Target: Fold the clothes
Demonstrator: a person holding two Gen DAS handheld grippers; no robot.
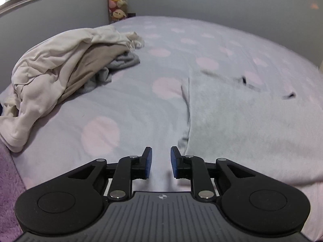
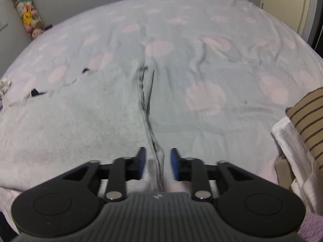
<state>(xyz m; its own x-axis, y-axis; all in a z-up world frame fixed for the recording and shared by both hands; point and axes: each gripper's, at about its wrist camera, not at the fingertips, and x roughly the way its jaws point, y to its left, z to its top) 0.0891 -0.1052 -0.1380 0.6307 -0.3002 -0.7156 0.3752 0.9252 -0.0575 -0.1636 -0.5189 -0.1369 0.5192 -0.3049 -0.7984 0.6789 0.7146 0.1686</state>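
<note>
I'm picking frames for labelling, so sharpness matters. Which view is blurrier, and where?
Right wrist: the grey garment and its edge between the right claw pads look smeared. Left wrist: sharper on the pile of clothes; the garment's drawstrings are streaked. Both bend the bed fisheye-round.

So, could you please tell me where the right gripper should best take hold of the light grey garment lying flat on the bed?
Probably the raised side edge of the light grey garment, approached from the near end: its fold already runs between the open right gripper.
</note>
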